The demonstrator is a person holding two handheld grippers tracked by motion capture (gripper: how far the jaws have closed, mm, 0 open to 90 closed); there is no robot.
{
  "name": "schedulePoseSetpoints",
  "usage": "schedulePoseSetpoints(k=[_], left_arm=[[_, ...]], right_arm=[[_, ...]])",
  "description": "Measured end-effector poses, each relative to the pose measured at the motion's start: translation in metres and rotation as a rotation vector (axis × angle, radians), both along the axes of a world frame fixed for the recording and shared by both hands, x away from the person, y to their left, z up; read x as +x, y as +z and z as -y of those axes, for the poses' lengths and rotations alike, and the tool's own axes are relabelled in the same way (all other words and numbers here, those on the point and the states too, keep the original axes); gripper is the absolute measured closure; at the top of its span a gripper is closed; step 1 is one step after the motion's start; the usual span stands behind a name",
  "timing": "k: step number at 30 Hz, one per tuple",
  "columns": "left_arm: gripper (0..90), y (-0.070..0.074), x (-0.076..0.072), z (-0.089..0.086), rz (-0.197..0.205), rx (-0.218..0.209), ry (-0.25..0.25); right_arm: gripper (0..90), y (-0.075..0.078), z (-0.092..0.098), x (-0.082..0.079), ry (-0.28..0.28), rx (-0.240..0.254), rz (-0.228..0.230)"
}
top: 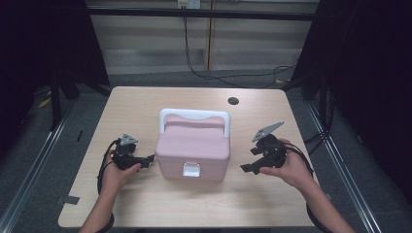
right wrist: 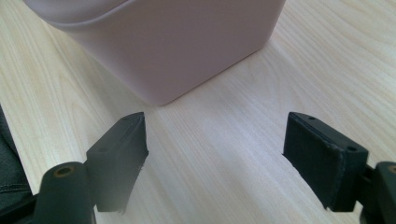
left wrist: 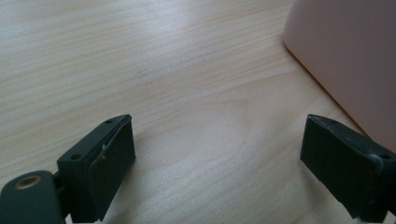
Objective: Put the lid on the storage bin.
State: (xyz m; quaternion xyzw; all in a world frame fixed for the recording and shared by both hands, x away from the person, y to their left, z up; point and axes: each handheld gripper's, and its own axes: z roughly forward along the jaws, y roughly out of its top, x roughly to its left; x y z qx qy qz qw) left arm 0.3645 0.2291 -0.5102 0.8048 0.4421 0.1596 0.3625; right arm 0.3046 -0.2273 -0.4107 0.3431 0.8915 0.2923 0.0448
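A pink lidded box (top: 193, 145) with a white handle (top: 195, 116) and a white front latch (top: 190, 169) sits mid-table, lid down. My left gripper (top: 147, 159) is held just off the box's left side, jaws wide open and empty; in the left gripper view its own tips (left wrist: 217, 156) frame bare wood, with the pink wall (left wrist: 345, 56) at the right. My right gripper (top: 247, 167) hovers off the box's right front corner, open and empty. In the right gripper view the box's rounded corner (right wrist: 163, 51) stands just ahead of the gripper (right wrist: 215, 154).
The light wooden table (top: 145, 204) has a round cable hole (top: 233, 101) near its far edge. Black cables (top: 228, 75) run across the floor behind. Black frame posts stand at both sides. Bare wood lies in front of the box.
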Motion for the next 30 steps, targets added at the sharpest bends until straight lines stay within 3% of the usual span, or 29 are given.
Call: schedulePoseSetpoints(k=[15, 30], left_arm=[[8.2, 0.0, -0.001, 0.004, 0.008, 0.046, -0.015], [8.2, -0.001, -0.001, 0.004, 0.012, 0.051, -0.018]], right_arm=[[21.1, -0.015, 0.013, -0.005, -0.007, 0.029, 0.013], [21.2, -0.039, 0.027, -0.013, -0.009, 0.002, -0.001]])
